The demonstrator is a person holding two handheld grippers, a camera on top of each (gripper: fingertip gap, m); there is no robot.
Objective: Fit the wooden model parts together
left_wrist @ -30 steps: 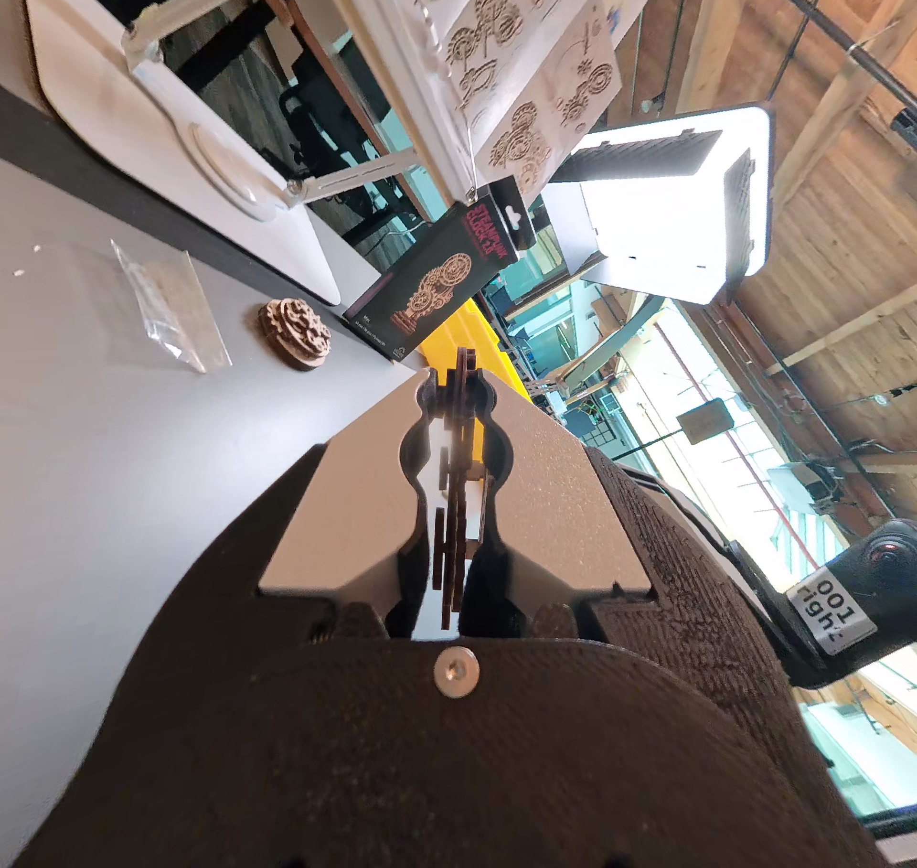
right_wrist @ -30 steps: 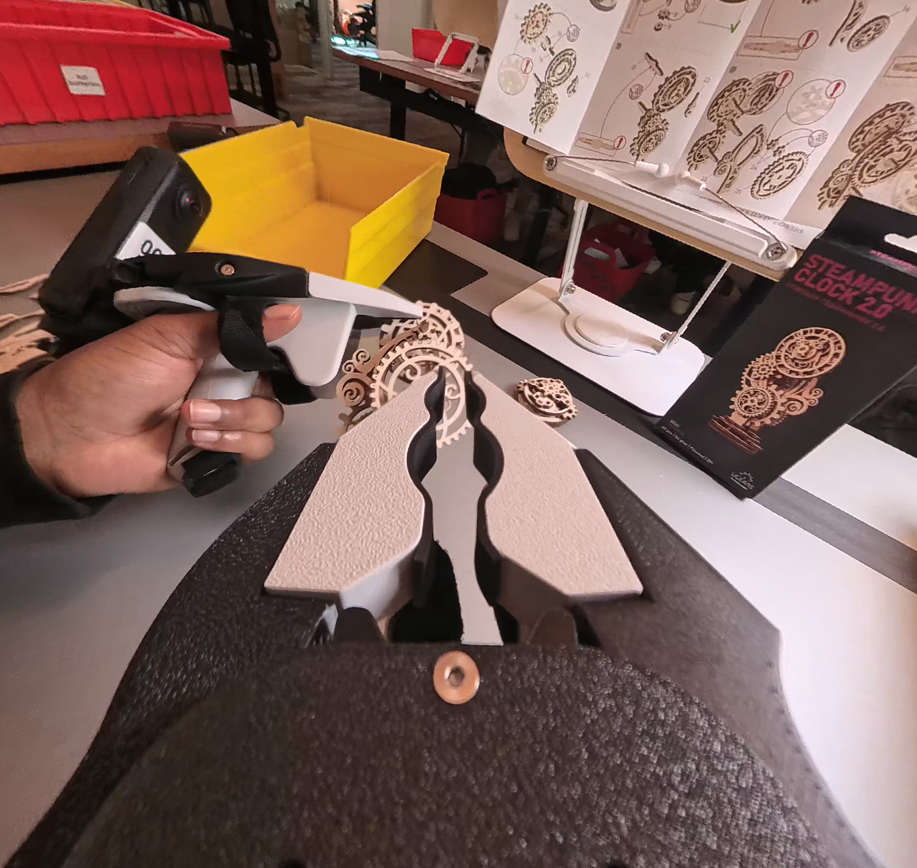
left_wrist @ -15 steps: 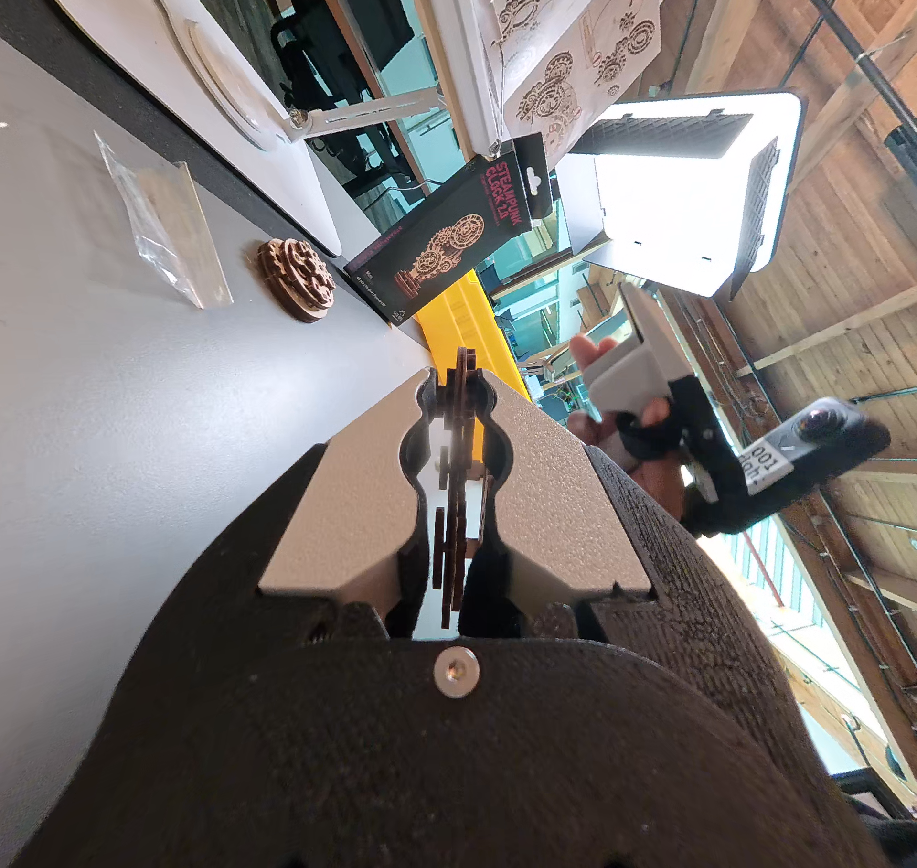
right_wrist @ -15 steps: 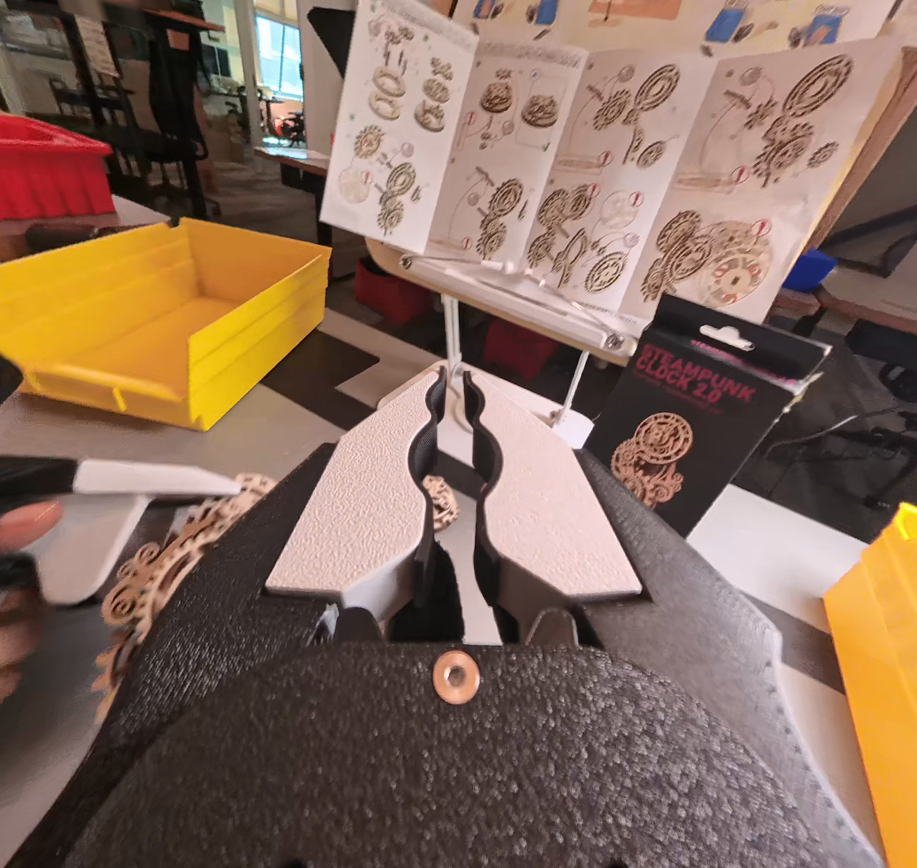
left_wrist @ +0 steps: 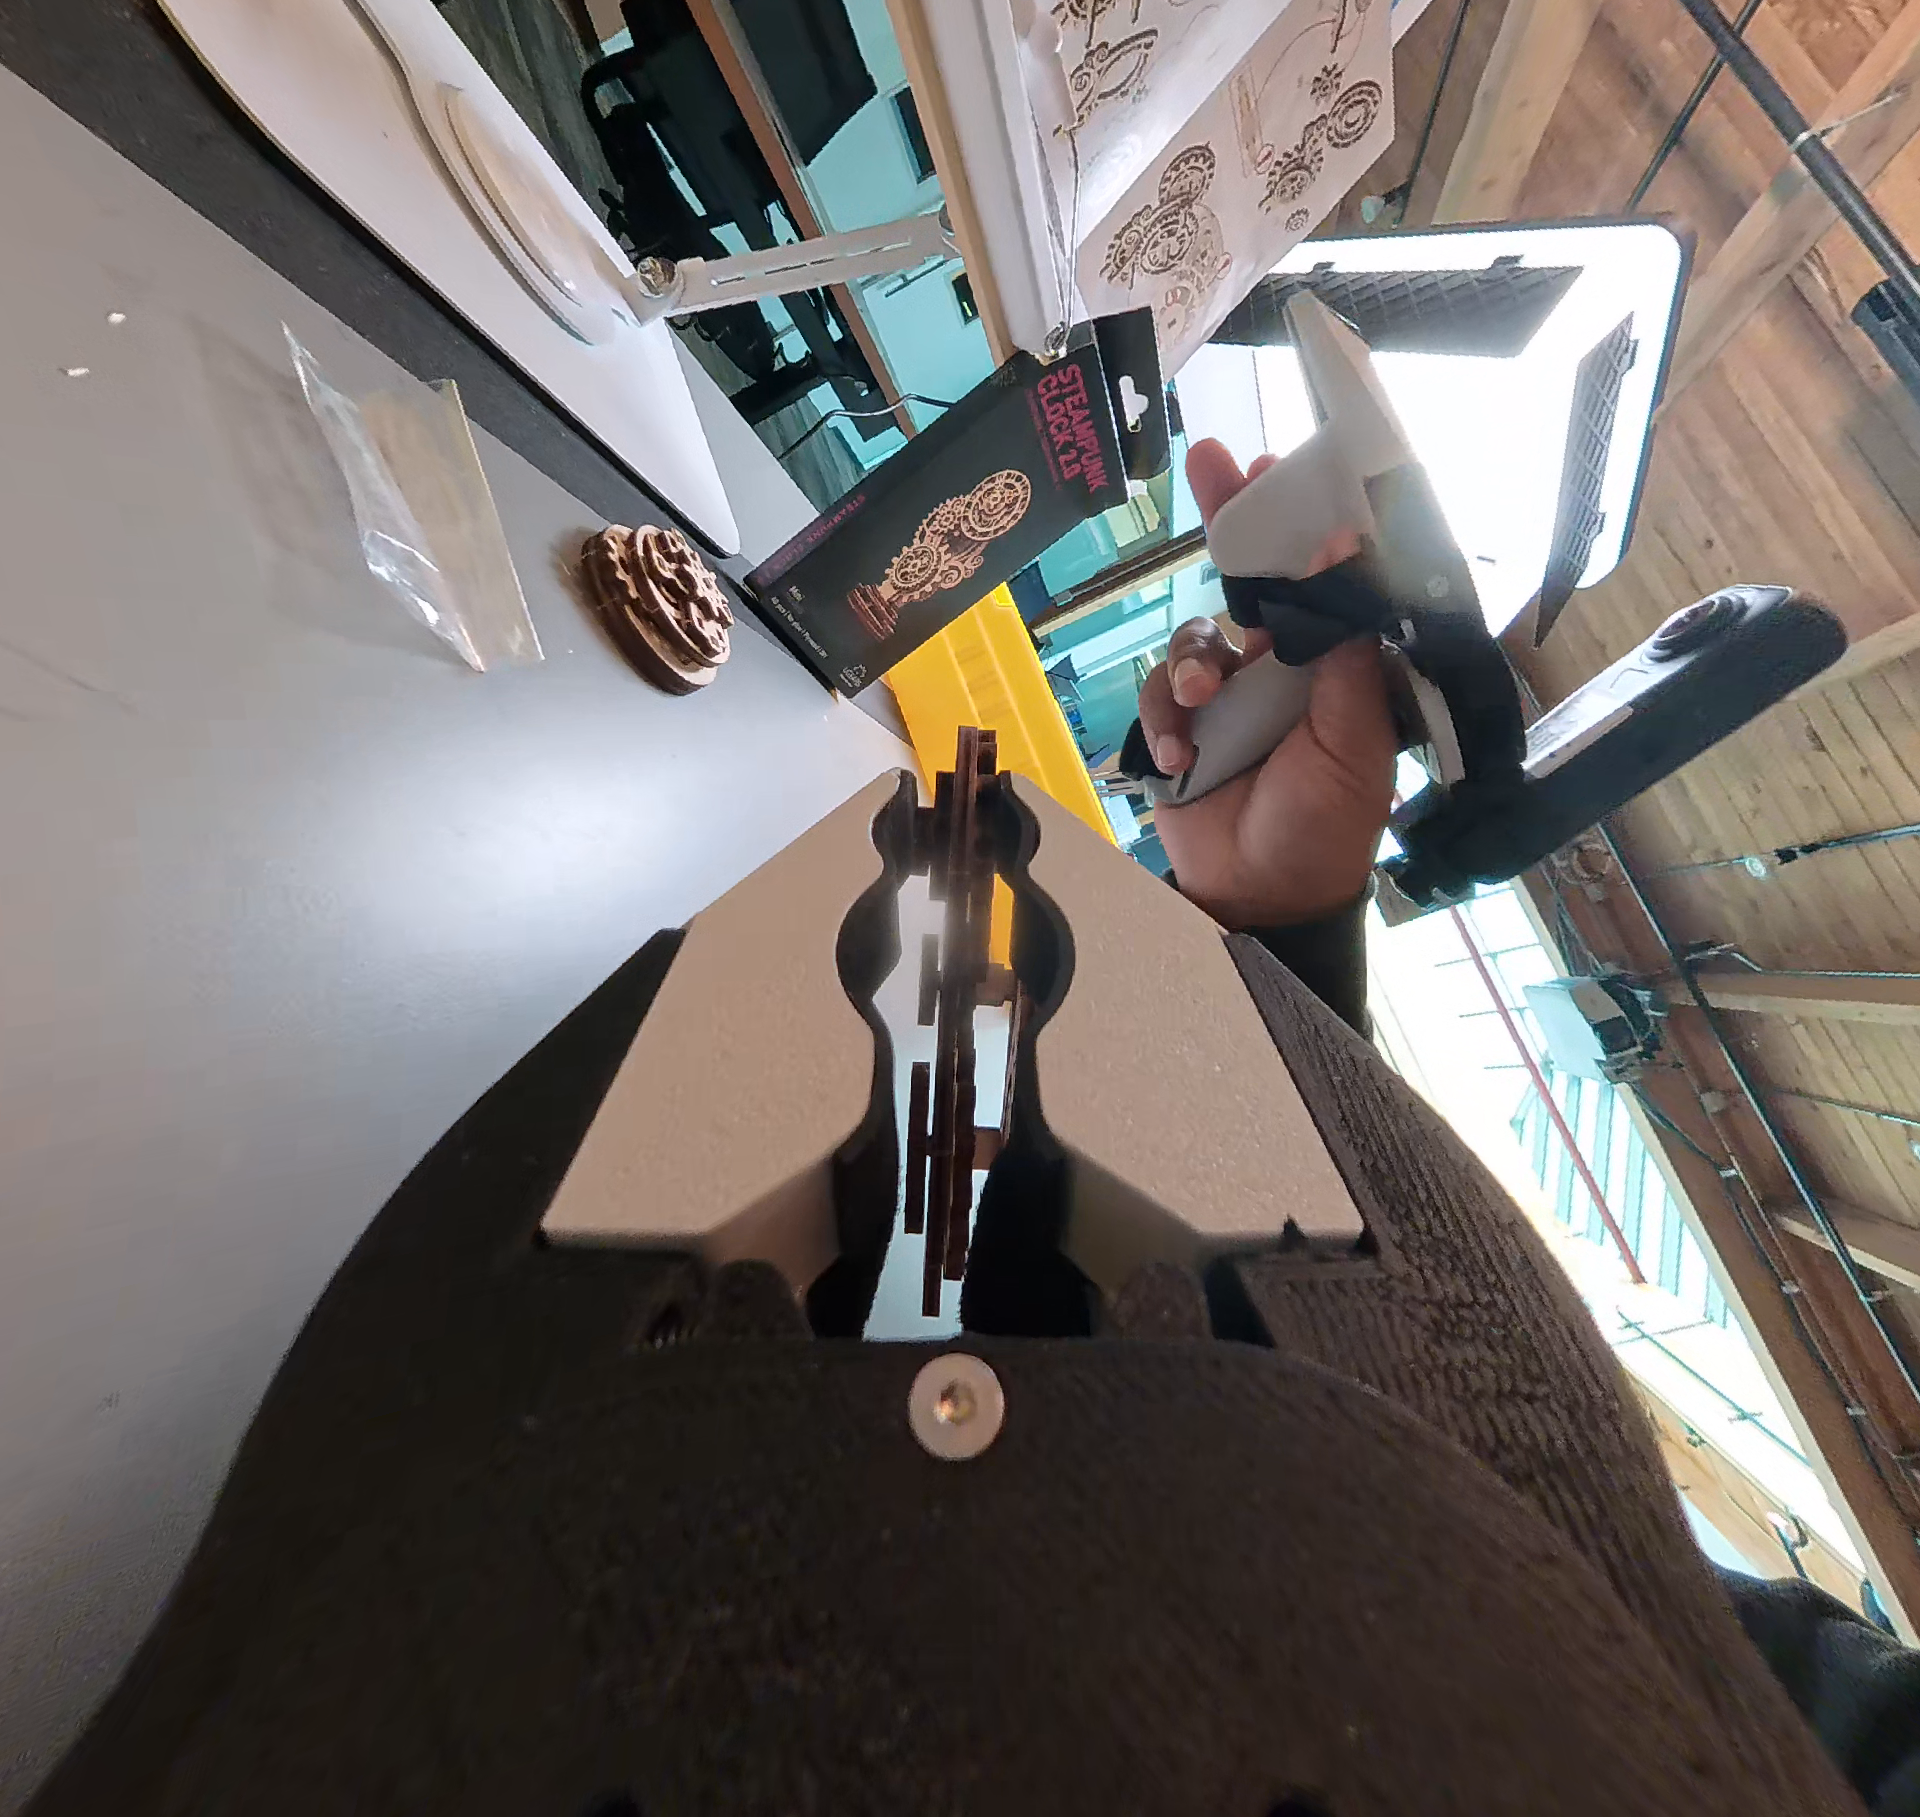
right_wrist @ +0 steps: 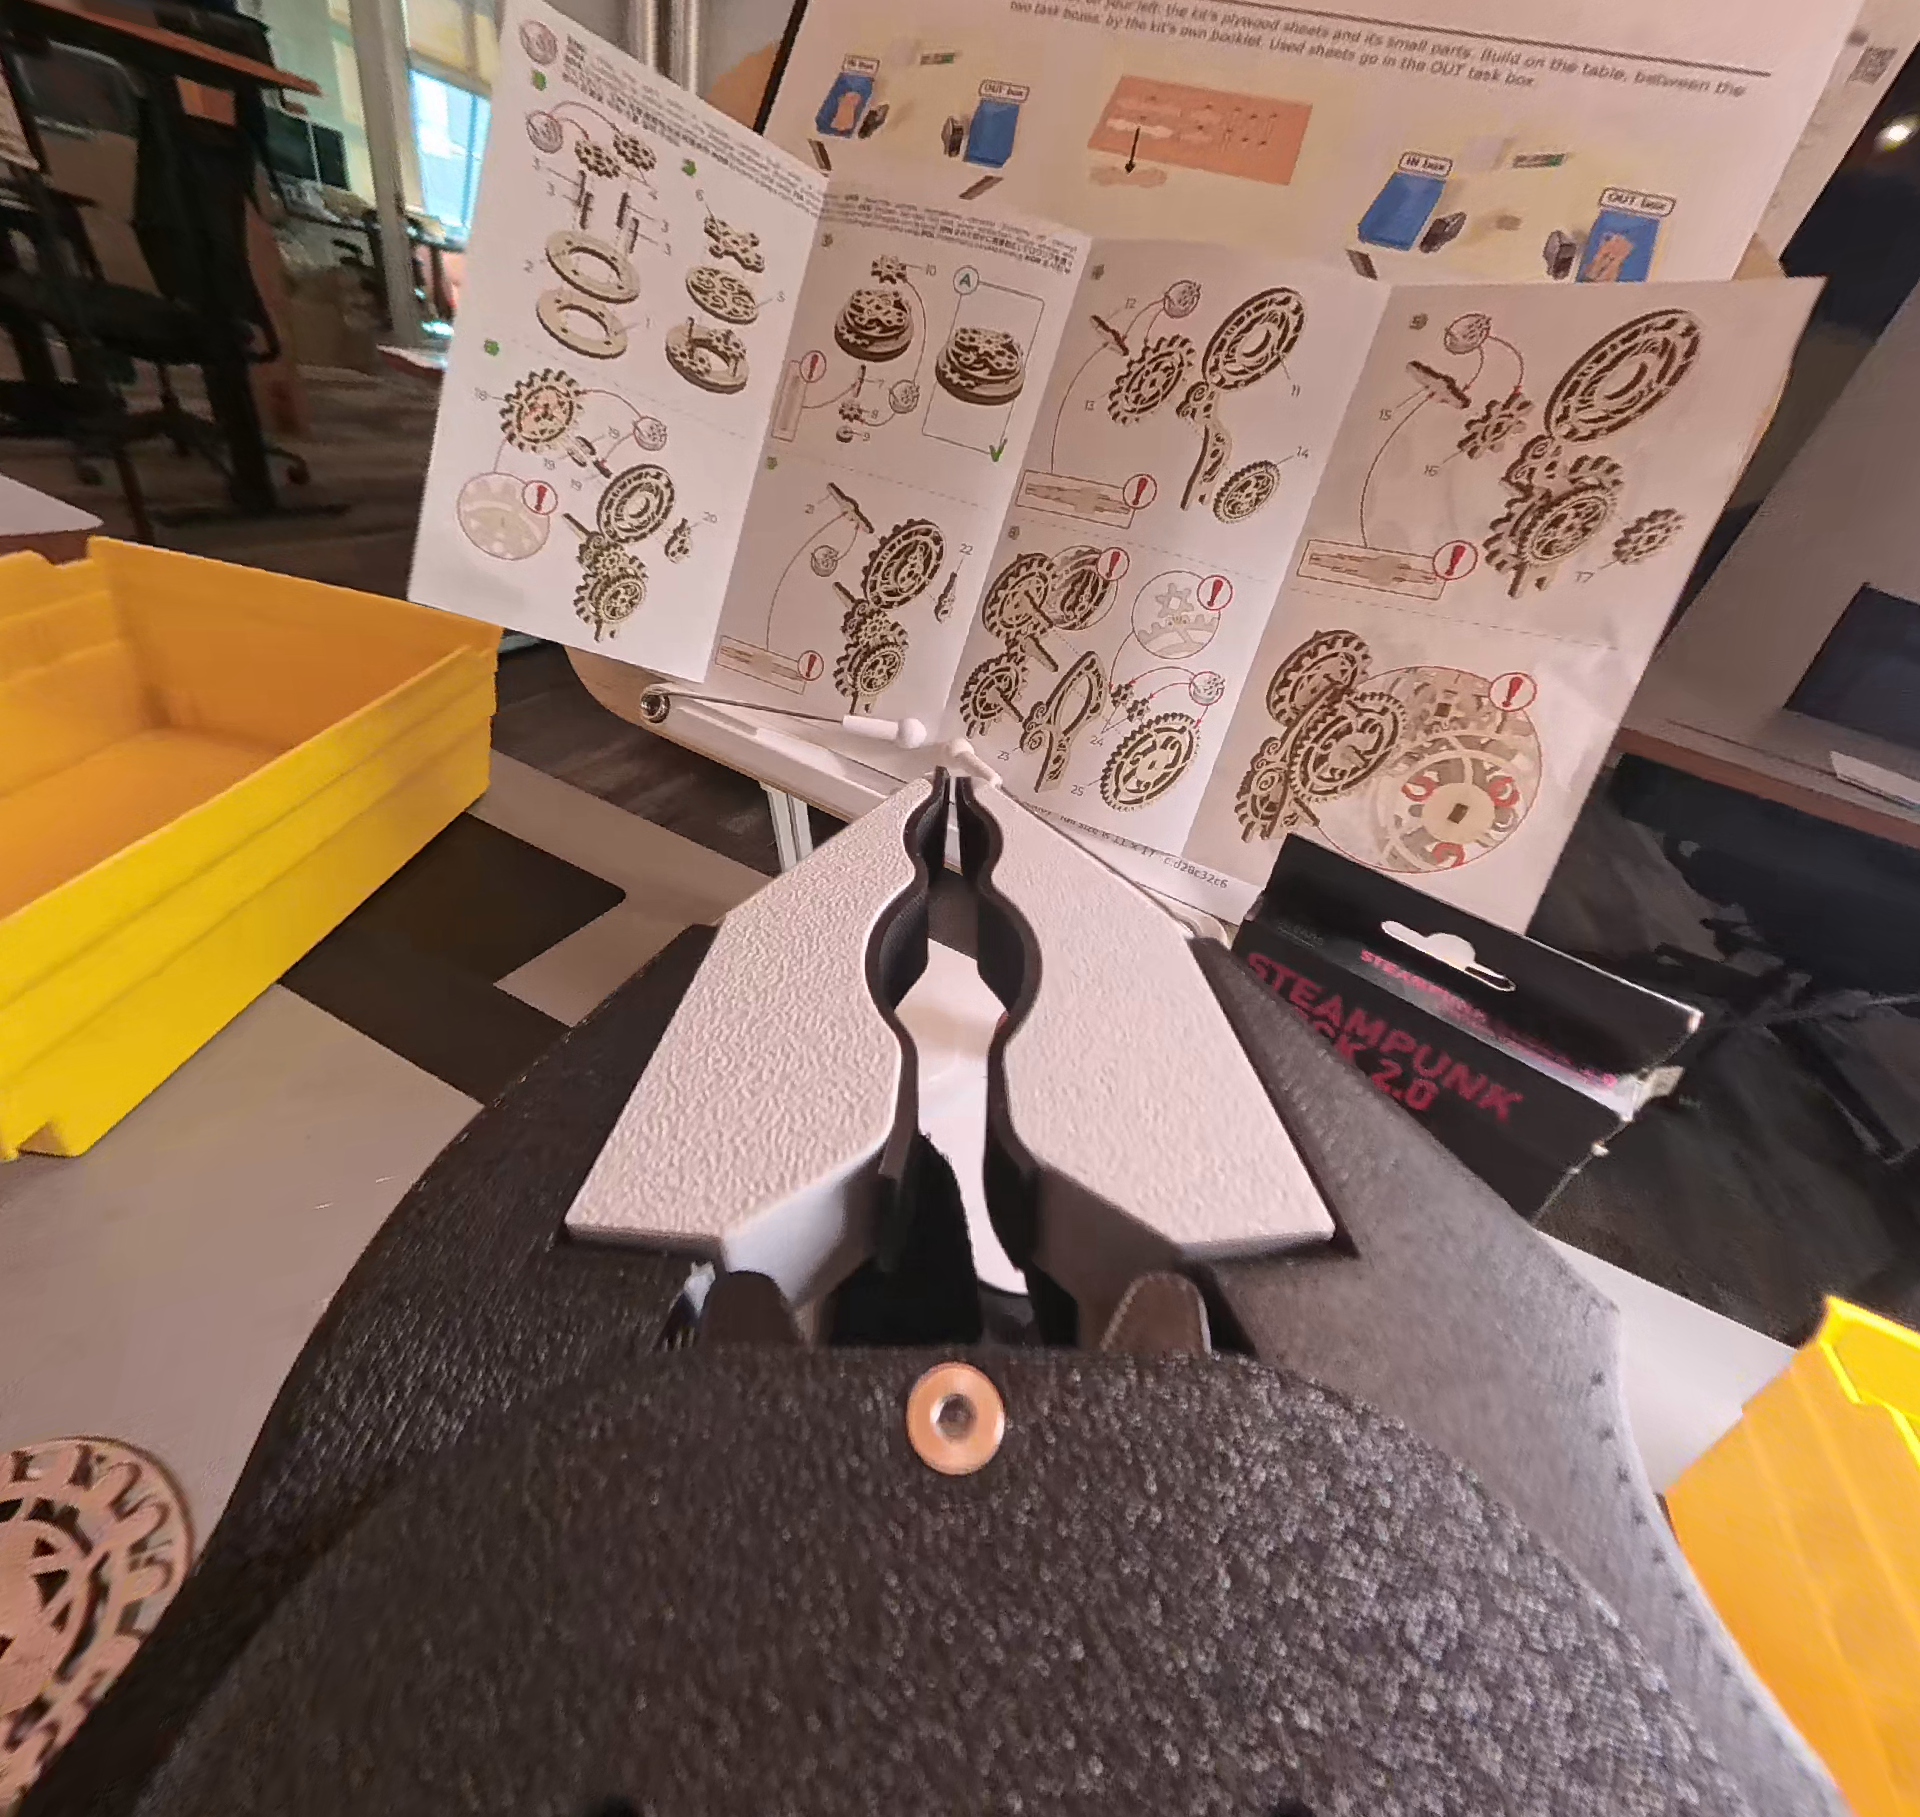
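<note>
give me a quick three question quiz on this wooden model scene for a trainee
1. True or false: the right gripper is carrying a wooden part.
2. Multiple choice: what sits between the left gripper's jaws? A) a clear plastic bag B) a stack of dark wooden gear parts C) the black box
3. Fill in: the round wooden gear assembly lies on the grey table between the clear plastic bag and the ______ box.

Key
1. False: its jaws are closed with nothing between them.
2. B: the wooden gear parts stand edge-on between the jaws.
3. Black: the black box stands just past the assembly.
</note>
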